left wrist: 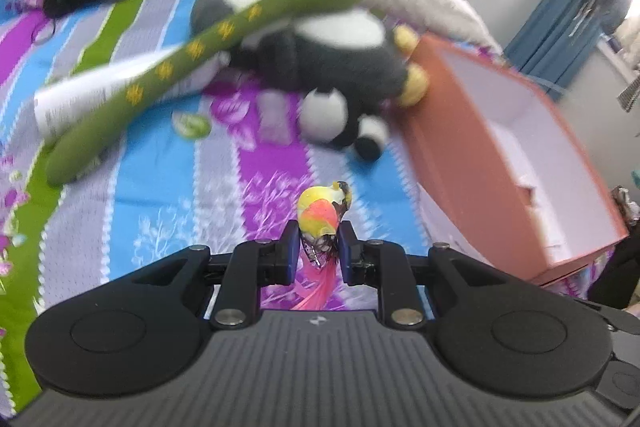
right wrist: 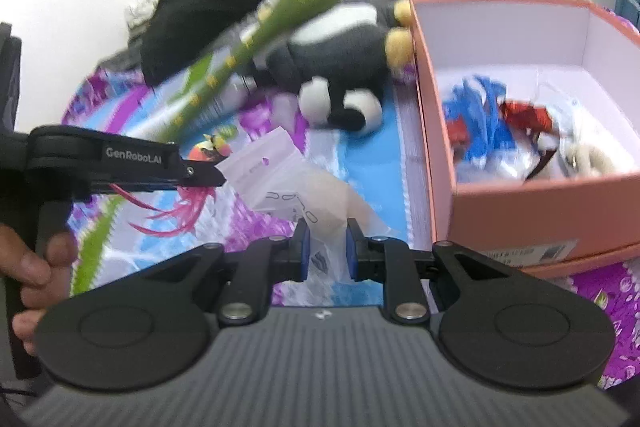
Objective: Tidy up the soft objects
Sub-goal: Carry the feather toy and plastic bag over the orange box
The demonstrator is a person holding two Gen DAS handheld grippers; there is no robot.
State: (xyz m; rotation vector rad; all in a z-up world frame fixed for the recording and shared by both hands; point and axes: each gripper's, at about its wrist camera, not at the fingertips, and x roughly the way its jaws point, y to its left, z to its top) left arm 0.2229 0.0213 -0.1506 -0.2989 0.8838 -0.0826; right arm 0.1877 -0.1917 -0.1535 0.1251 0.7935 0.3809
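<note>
Carrying the toy bird pinched in my left gripper — I swing right, over the box; right gripper nips a plastic bag.

The plush panda lies on the bedspread, left of the box, under the plush snake.

Left gripper: jaws nearly closed, clamped on a small bird toy, pads touching it on both sides. From the right wrist view the same gripper reached in from the left, held level, and the person's bare hand was wrapped round its handle. Right gripper: jaws set narrowly apart, a clear plastic bag lying between the pads; firm contact could not be confirmed.
</note>
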